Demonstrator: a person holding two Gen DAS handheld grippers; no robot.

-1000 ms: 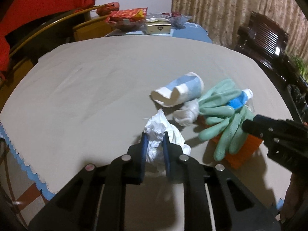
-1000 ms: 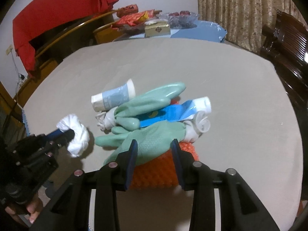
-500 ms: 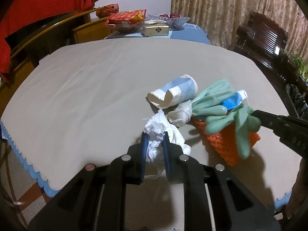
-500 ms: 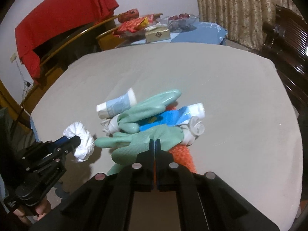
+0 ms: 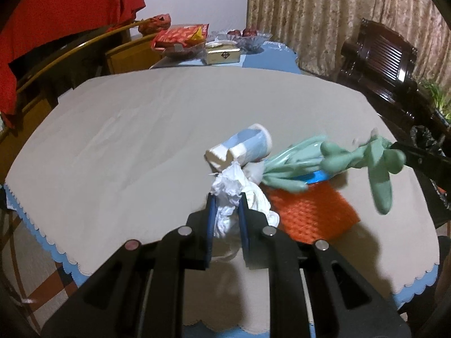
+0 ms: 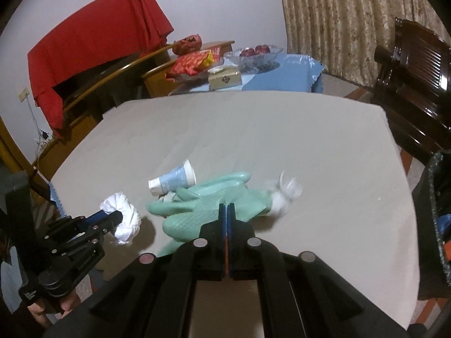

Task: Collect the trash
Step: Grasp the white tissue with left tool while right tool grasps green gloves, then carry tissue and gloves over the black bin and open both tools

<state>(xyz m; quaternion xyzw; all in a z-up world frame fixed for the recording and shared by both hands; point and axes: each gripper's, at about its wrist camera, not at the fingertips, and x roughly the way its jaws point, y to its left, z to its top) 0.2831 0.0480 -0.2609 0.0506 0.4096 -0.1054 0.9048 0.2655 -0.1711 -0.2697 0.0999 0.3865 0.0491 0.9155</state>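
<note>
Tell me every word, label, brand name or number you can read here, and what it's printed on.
No text can be read.
Cream box on the far table: a dark emblem on its front, too small to read.
Red snack bag: yellow print, blurred.
Blue and white paper cup: pattern only, no lettering shows.
Left gripper body: a small white marking, illegible.
Green glove and white tissue: no print.

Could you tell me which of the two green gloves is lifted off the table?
The green glove clamped by the right gripper hangs in the air; the other glove lies on the pile.
</note>
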